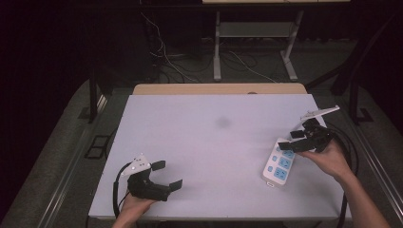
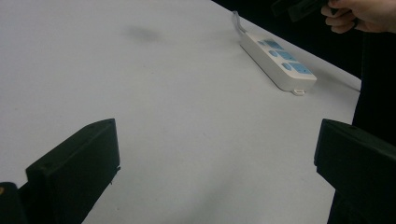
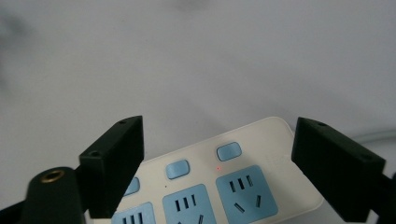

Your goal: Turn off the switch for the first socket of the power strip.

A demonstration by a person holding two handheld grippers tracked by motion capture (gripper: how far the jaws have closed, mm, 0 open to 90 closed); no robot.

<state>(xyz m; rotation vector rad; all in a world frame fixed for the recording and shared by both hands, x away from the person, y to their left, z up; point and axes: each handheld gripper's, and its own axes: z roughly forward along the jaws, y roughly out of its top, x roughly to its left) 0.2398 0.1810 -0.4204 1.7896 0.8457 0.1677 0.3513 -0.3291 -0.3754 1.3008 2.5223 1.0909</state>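
Nearest the person, the left gripper (image 1: 172,175) is idling low at the near-left corner of the table (image 1: 204,142). Its jaws are gaping wide w/ nothing between them, prob. parked out of the way while the other hand works.

Farther out on the right, the power strip (image 1: 280,161) is lying flat near the table's right edge, sockets up, its cord (image 2: 237,21) trailing off the far end. The right gripper (image 1: 298,138) is hovering over that far end, angled down. In the right gripper view its jaws are standing partly open astride the strip's (image 3: 219,186) width, not pressing on it; they're gripping nothing. Looks lined up to pinch the body across its narrow side, since that's the easiest way to grab it.
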